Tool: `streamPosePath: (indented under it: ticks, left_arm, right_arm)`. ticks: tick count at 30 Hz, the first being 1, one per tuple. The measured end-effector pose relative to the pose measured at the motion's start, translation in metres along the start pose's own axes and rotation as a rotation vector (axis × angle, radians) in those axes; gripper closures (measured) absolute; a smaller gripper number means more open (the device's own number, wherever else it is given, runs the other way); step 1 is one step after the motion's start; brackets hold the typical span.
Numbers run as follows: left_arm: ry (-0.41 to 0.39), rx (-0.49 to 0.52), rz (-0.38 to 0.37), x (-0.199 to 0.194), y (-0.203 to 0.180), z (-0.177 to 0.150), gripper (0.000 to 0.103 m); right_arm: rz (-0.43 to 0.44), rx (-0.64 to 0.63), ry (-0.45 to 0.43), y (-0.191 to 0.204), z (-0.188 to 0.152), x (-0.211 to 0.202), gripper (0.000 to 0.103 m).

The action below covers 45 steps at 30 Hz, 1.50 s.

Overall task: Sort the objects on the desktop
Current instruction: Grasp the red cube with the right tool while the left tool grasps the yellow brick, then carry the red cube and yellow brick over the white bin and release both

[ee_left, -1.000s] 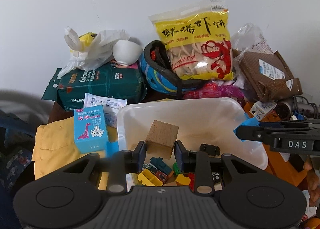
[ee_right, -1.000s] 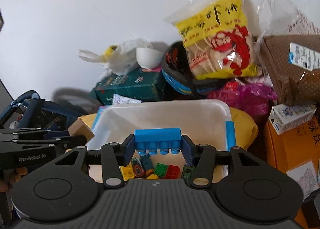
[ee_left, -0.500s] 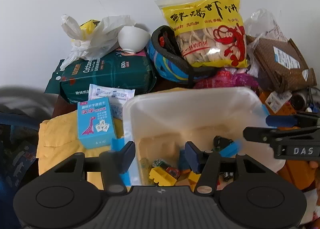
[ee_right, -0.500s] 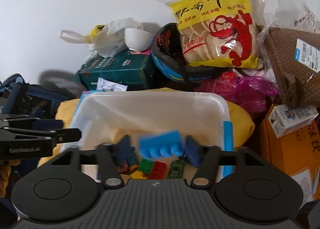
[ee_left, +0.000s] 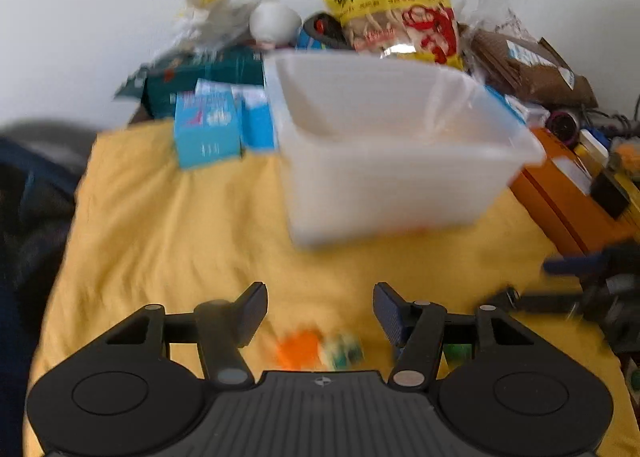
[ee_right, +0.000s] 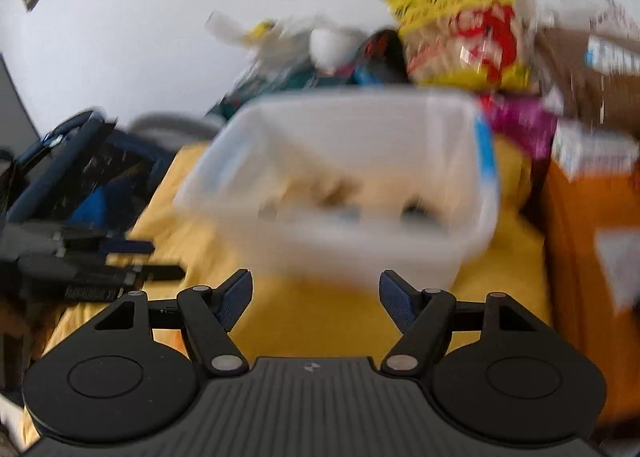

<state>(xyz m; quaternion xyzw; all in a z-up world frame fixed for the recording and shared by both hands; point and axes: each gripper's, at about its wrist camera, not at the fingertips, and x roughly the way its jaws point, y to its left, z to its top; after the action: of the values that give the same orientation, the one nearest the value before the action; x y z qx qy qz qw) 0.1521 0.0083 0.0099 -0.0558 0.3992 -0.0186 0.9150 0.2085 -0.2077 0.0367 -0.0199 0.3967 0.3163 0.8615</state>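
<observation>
The white plastic bin (ee_left: 400, 177) stands on a yellow cloth (ee_left: 180, 237), blurred by motion. In the right wrist view the bin (ee_right: 360, 253) shows dim shapes of toys inside. My left gripper (ee_left: 320, 291) hangs low over the cloth in front of the bin. Its jaws are opening and its pads touch nothing. An orange block (ee_left: 298, 349) and a pale green block (ee_left: 342, 351) lie on the cloth below its fingers; a green piece (ee_left: 458, 351) lies to the right. My right gripper (ee_right: 316, 277) is open and empty before the bin. Each gripper shows in the other's view: right (ee_left: 560, 285), left (ee_right: 132, 261).
Behind the bin are a yellow snack bag (ee_left: 392, 13), a dark green pack (ee_left: 208, 73), a blue card box (ee_left: 206, 129) and a brown parcel (ee_left: 528, 65). An orange box (ee_left: 568, 193) flanks the right. A dark frame (ee_right: 72, 177) stands at the left.
The left gripper let go of the wooden cube and the right let go of the blue brick over the bin. Both then opened and drew back and down to the cloth in front.
</observation>
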Motion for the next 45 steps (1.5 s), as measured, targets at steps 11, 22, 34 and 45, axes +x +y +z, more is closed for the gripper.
streamPosePath:
  ticks: [11, 22, 34, 45]
  left_arm:
    - [0.08, 0.046, -0.09, 0.024, -0.044, -0.036, 0.041]
    - [0.108, 0.101, -0.104, 0.051, -0.063, -0.044, 0.066]
    - [0.006, 0.09, -0.109, -0.009, -0.047, -0.014, 0.066]
    - [-0.077, 0.033, -0.079, -0.026, -0.022, 0.109, 0.065]
  right_arm:
    - [-0.031, -0.02, 0.182, 0.039, -0.103, 0.042, 0.051]
    - [-0.08, 0.039, 0.153, 0.014, -0.117, 0.028, 0.076]
    - [-0.077, 0.081, 0.074, 0.003, -0.11, -0.002, 0.076]
    - [-0.027, 0.053, -0.142, -0.011, 0.018, -0.029, 0.076]
